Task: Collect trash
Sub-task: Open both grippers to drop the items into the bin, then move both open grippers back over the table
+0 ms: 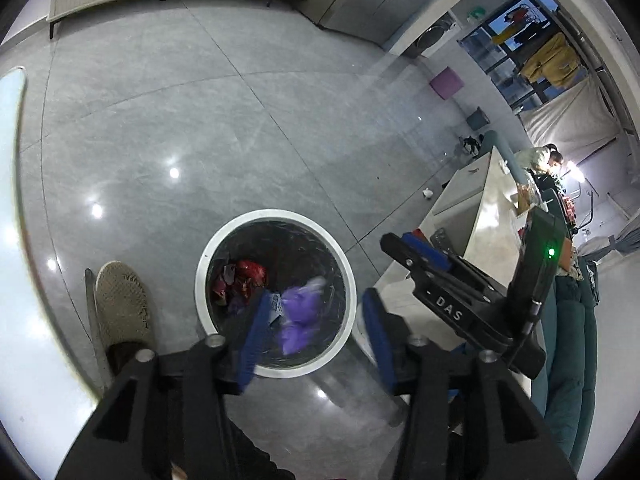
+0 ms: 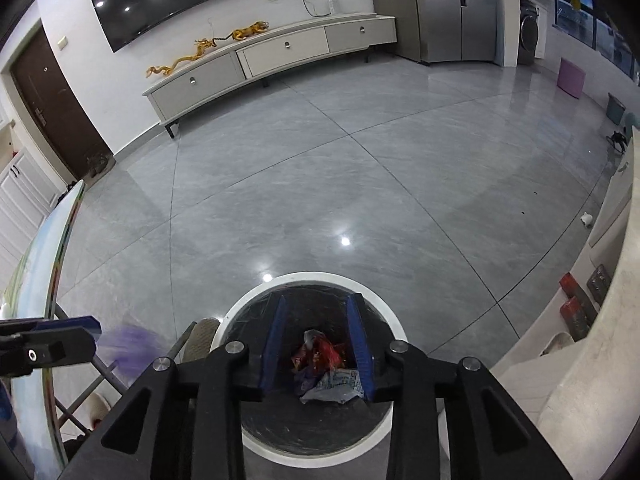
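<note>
A round white-rimmed trash bin (image 1: 208, 264) with a black liner stands on the grey floor; it also shows in the right wrist view (image 2: 394, 322). It holds red wrappers (image 1: 244, 274), (image 2: 324, 354) and a blue-white packet (image 2: 340, 384). A blurred purple piece of trash (image 1: 300, 320) is over the bin between my open left gripper's (image 1: 316, 336) jaws, loose from them; in the right wrist view it (image 2: 132, 346) is beside the left gripper (image 2: 52, 342). My right gripper (image 2: 320, 344) is open and empty above the bin, and shows in the left wrist view (image 1: 420, 256).
A shoe (image 1: 122, 304) stands left of the bin. A pale counter (image 1: 476, 220) is at the right, with red boxes (image 2: 570, 300) on its lower shelf. A folding table edge (image 2: 44, 264) is at left. A white TV cabinet (image 2: 276, 56) lines the far wall.
</note>
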The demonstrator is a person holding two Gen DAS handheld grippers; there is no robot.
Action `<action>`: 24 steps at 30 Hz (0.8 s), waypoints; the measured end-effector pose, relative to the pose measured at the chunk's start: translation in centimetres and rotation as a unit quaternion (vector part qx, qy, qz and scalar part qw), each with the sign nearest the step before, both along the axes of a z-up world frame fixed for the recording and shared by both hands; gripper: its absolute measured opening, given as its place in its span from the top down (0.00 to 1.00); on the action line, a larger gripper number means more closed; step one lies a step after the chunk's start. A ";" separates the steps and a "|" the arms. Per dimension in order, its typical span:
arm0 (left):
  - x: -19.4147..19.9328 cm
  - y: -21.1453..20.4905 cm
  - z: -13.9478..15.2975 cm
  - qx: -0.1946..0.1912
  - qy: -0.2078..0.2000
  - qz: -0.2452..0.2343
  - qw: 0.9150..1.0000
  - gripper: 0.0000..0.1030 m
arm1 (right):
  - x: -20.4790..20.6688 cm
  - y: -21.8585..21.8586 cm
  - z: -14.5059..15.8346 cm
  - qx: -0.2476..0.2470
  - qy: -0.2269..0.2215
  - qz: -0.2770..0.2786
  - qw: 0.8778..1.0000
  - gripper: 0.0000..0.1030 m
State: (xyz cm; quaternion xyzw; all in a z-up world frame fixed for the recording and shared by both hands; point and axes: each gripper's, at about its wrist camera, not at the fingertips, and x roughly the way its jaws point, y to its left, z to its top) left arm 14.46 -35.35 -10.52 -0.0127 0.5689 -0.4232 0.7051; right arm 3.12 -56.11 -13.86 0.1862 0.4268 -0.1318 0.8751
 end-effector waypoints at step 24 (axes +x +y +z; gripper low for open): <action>-6.7 21.3 13.2 -0.008 -0.239 0.144 0.960 0.52 | -4.3 12.3 18.1 -0.059 -0.186 0.095 0.976 0.47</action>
